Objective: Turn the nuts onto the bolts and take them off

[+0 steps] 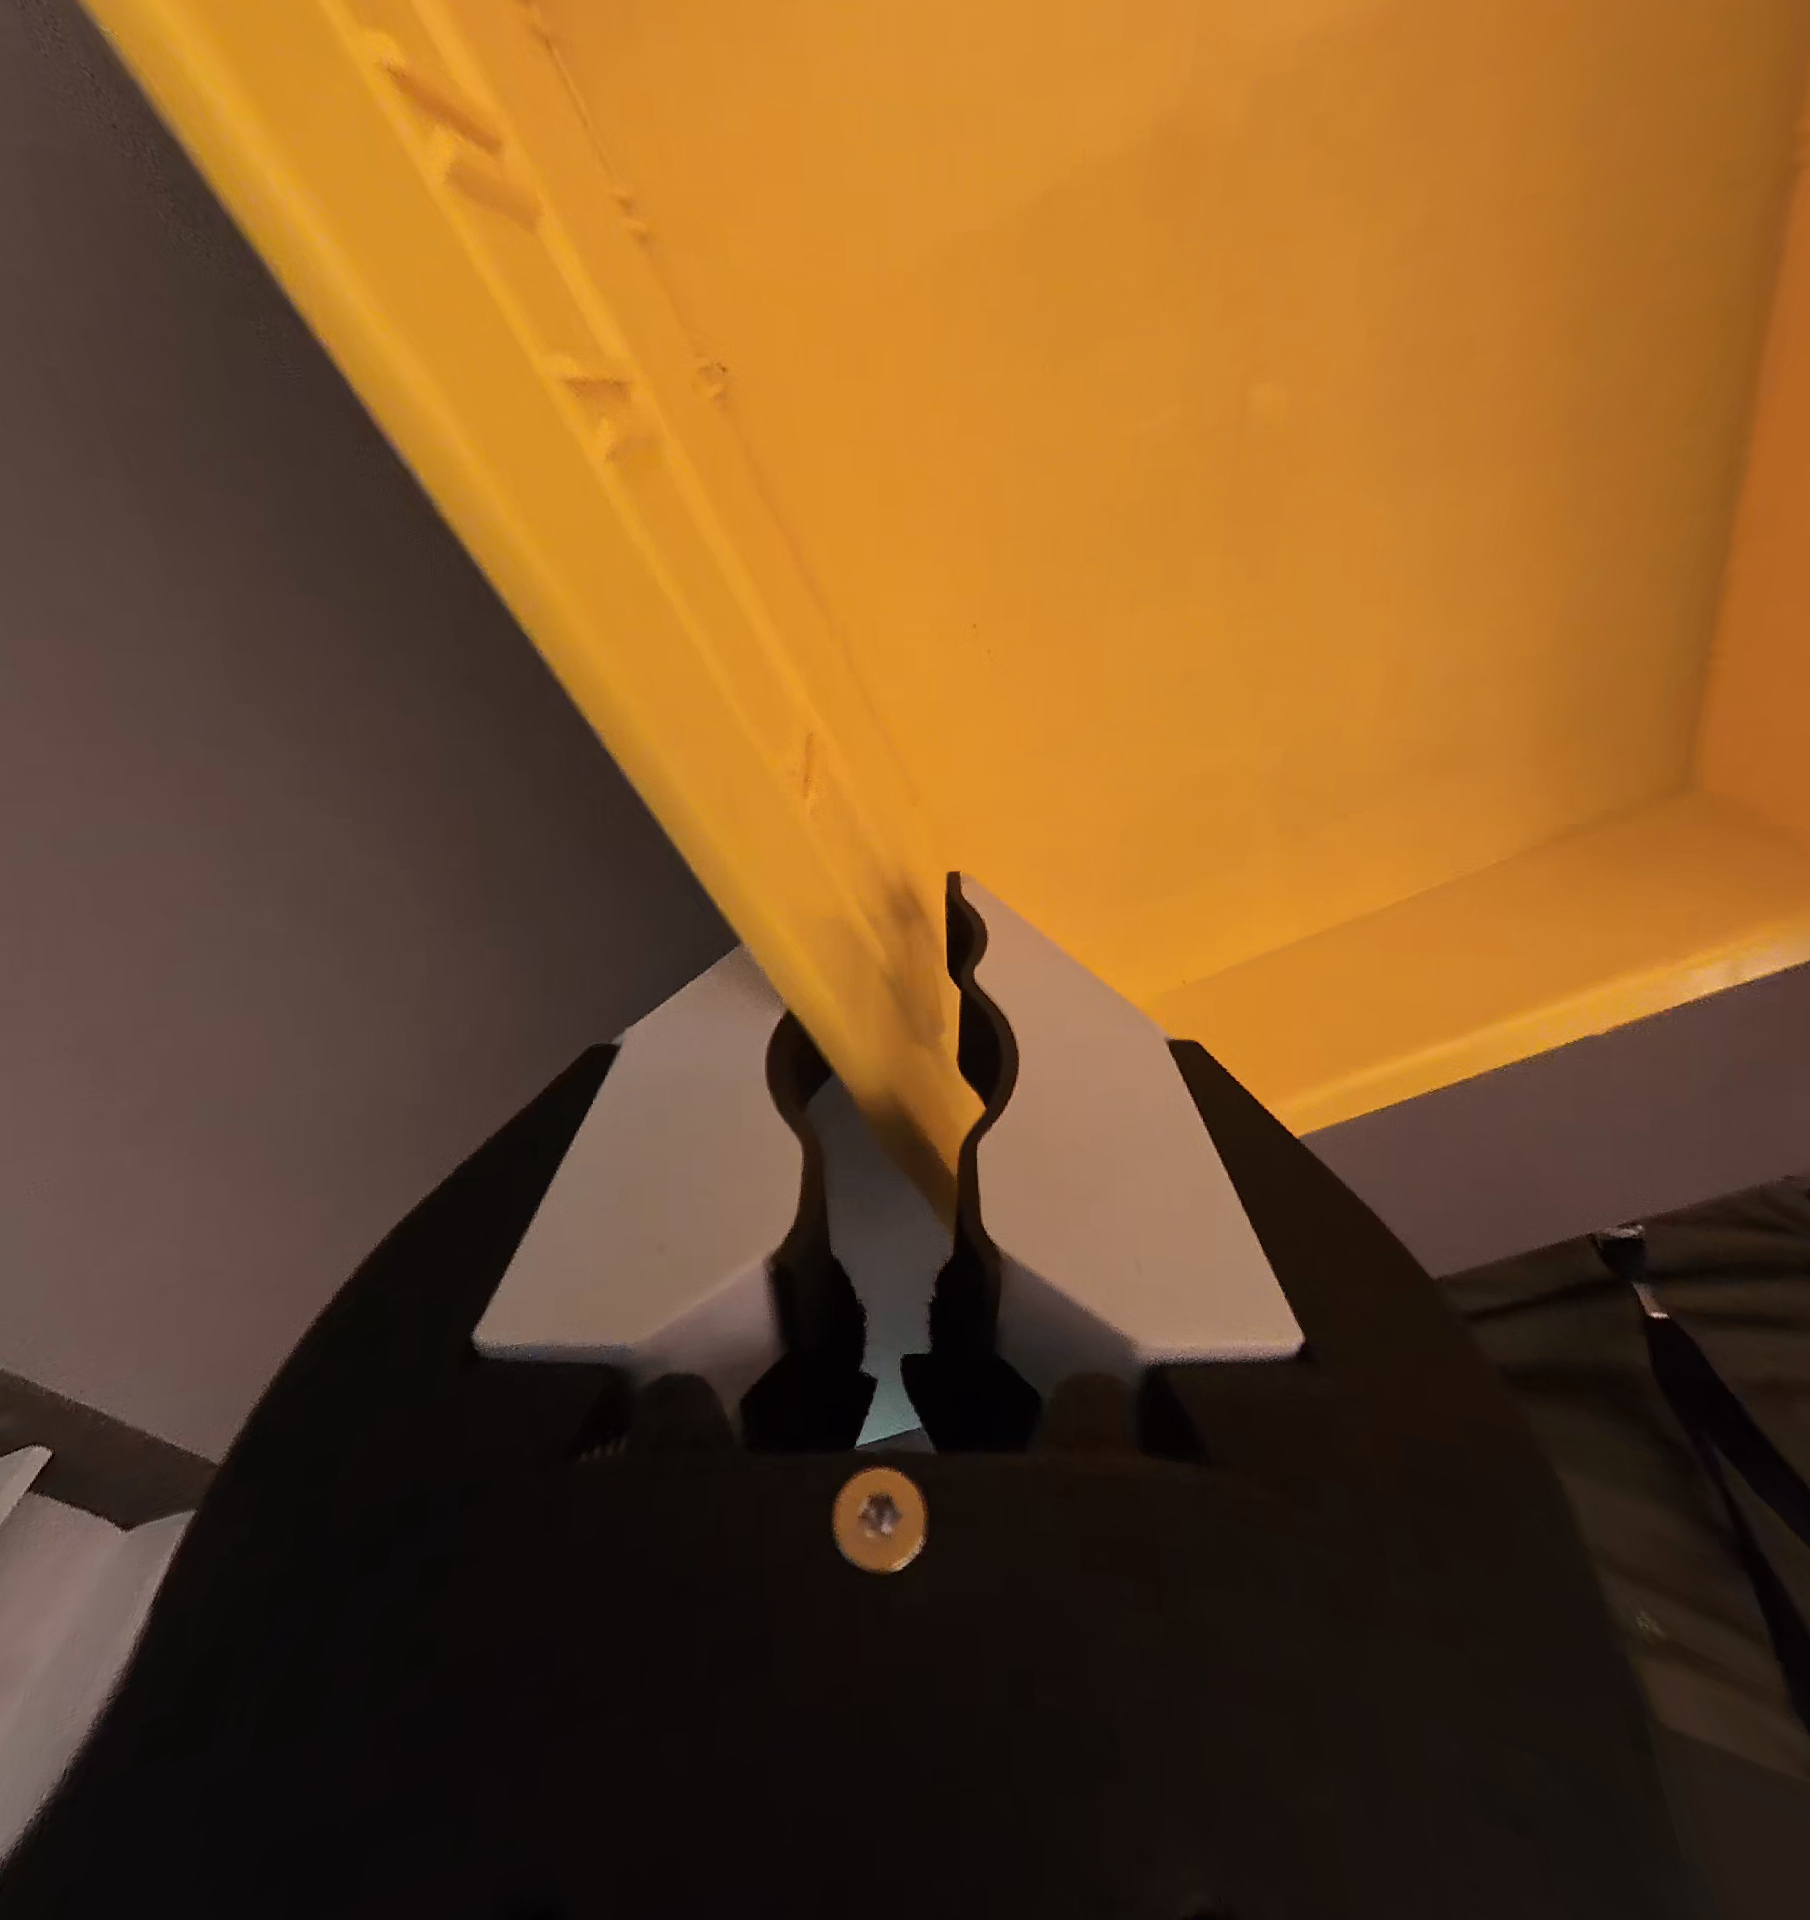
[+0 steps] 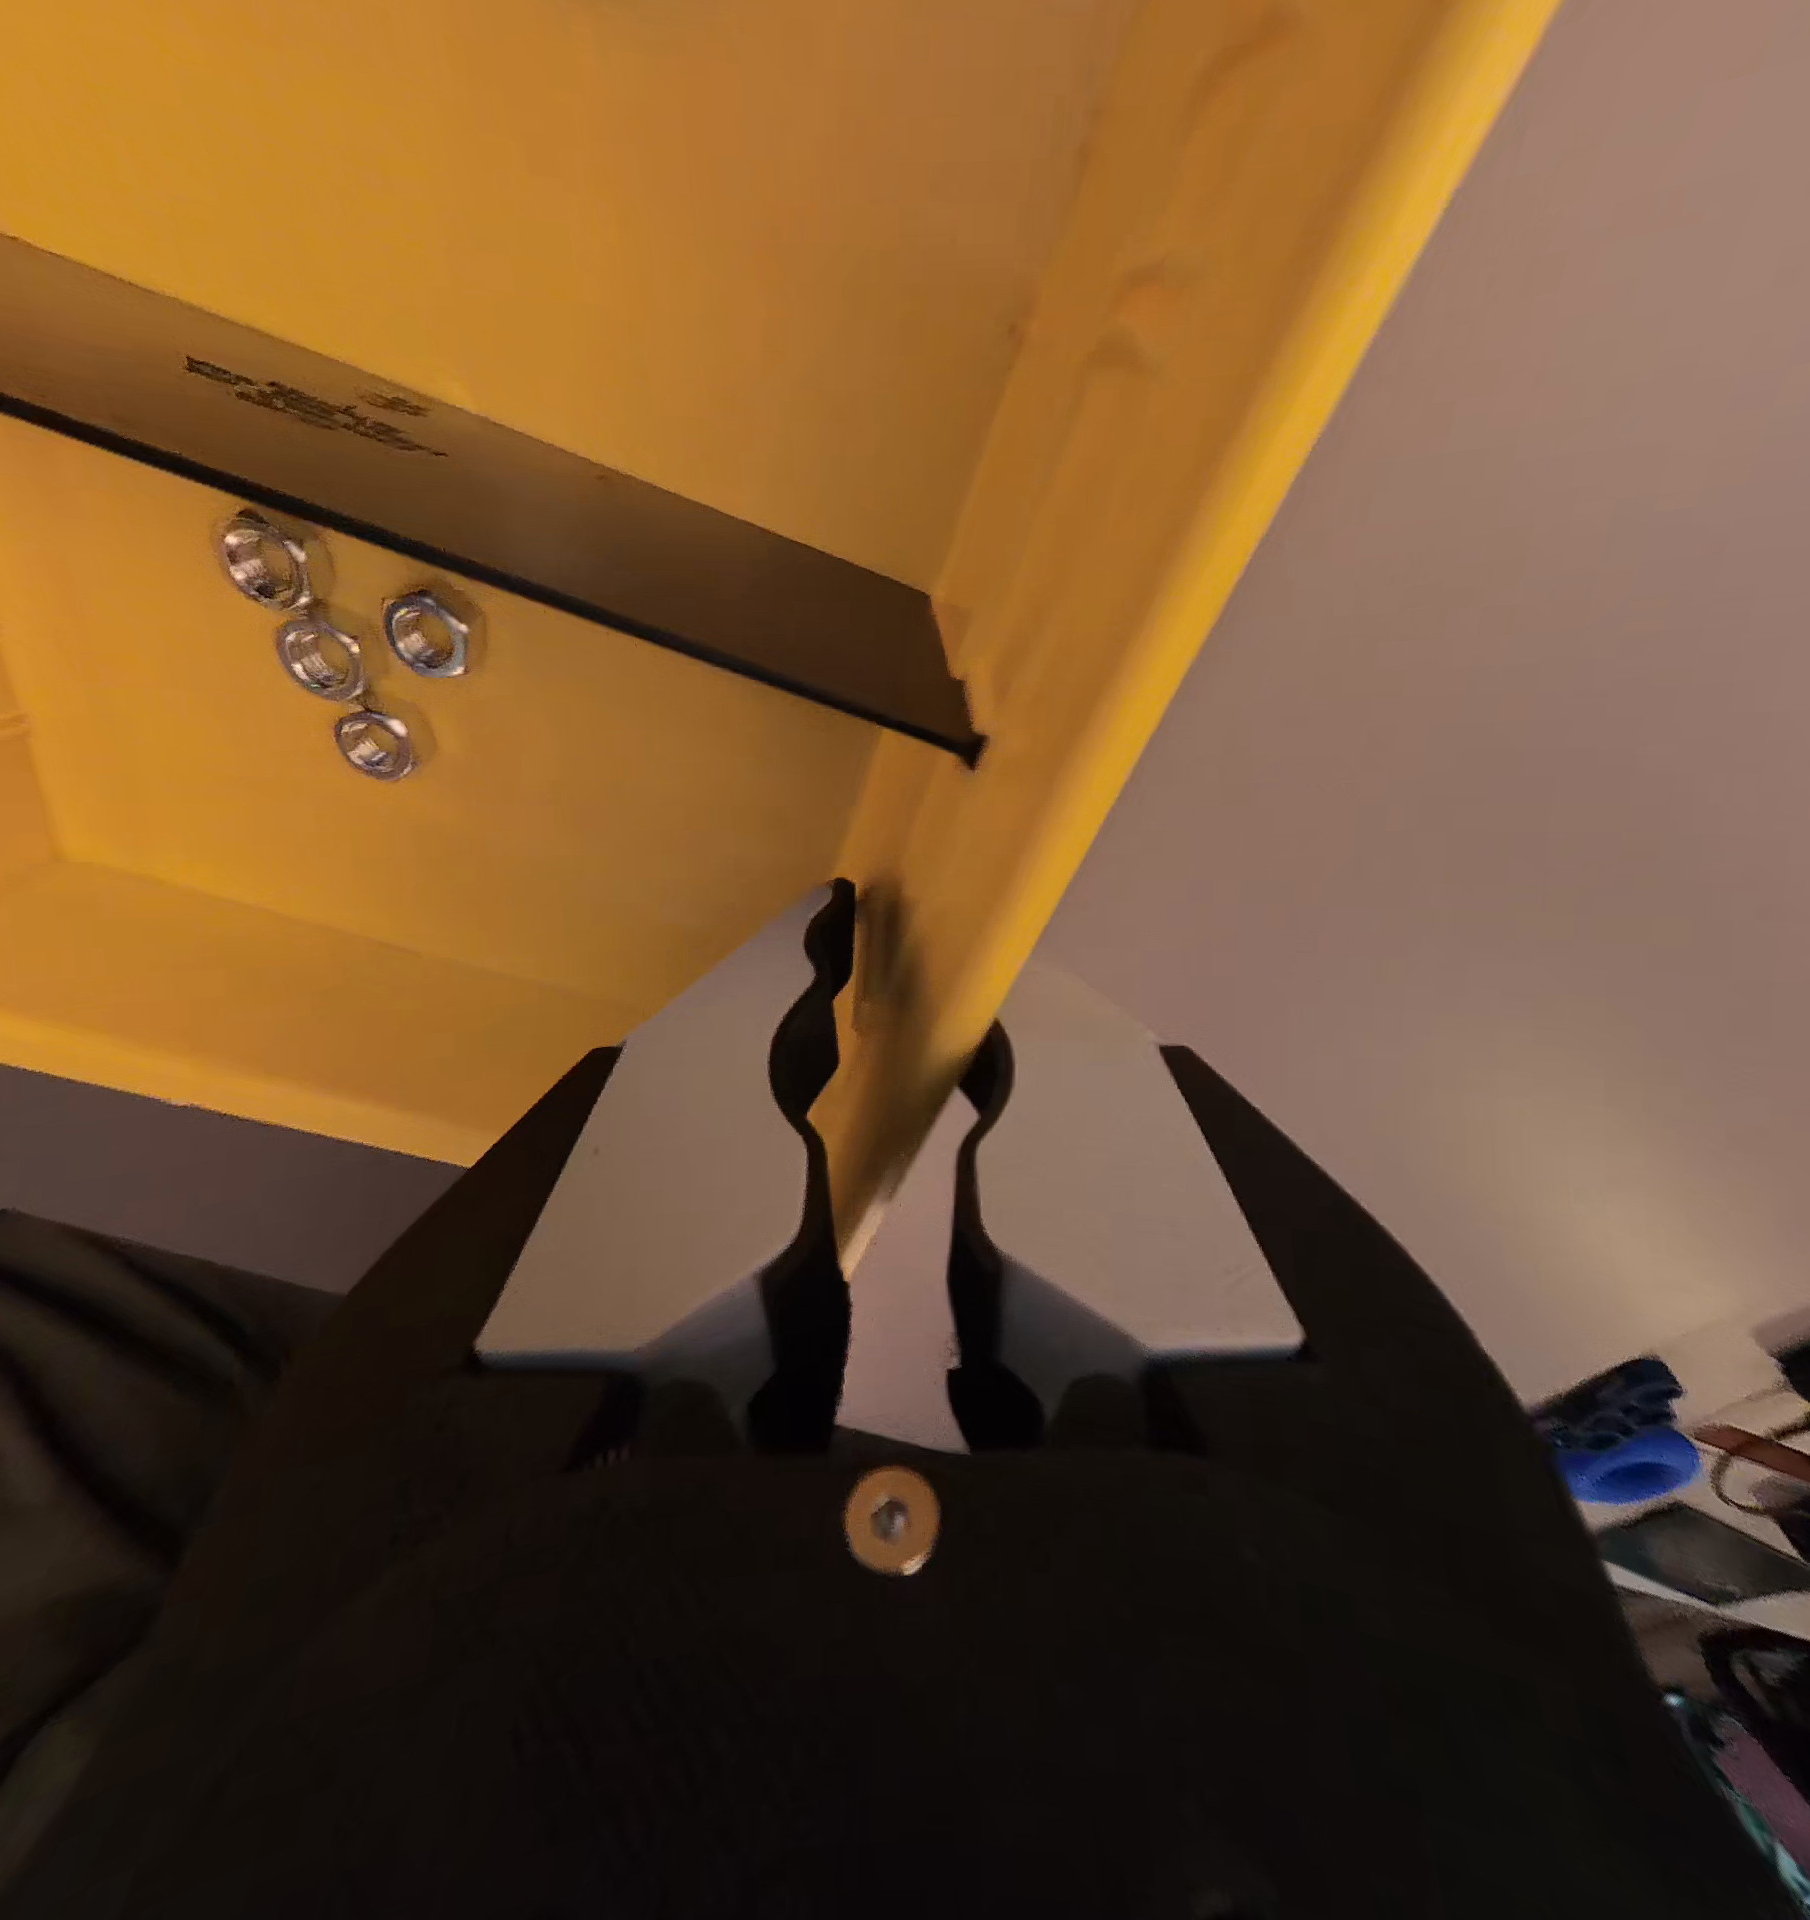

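Yellow plastic bin (image 2: 672, 208) holding four steel nuts (image 2: 345, 644): I have my left gripper (image 1: 896, 997) and right gripper (image 2: 911, 997) clamped onto its opposite rims.

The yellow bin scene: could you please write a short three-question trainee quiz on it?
1. True or false: both claws grip the yellow bin's walls.
2. How many nuts lie loose in it?
3. The black divider is: A) beside the nuts, B) outside the bin.

Key:
1. True: left claw and right claw each pinch a wall.
2. Four.
3. A.
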A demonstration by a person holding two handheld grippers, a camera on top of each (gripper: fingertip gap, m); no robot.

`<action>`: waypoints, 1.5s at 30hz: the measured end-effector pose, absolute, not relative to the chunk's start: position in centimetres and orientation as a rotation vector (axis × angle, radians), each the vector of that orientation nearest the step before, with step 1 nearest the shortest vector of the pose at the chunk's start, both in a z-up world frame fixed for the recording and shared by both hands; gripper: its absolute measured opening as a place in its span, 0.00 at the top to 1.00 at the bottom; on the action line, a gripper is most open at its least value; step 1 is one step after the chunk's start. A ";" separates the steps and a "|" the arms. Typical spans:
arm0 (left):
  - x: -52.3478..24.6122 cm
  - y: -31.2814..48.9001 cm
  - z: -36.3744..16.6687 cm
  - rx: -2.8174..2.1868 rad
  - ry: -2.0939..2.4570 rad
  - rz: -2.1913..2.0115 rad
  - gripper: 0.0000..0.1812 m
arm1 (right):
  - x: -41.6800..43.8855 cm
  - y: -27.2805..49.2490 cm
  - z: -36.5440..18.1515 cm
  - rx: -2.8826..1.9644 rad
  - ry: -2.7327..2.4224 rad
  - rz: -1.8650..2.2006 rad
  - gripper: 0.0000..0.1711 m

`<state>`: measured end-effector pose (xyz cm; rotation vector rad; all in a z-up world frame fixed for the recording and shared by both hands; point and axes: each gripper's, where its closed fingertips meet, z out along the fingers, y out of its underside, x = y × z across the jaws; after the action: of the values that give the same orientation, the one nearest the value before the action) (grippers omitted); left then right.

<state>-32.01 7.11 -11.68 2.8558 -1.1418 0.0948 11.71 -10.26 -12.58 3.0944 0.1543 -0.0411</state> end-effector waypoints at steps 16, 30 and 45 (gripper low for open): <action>-31.1 4.5 -0.5 3.212 -1.514 0.332 0.86 | -13.3 -0.2 1.3 3.501 0.821 -0.971 0.74; -30.1 3.3 0.4 3.191 -1.639 0.346 0.86 | -13.3 3.6 -8.6 3.217 0.277 -0.431 0.85; -29.1 2.3 0.8 3.154 -1.748 0.354 0.86 | -13.4 6.0 -11.1 3.262 -0.121 -0.357 0.97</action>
<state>-29.12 2.34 0.79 3.1536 -1.7482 0.3544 -13.35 6.03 -11.06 3.2616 -0.1209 -0.3568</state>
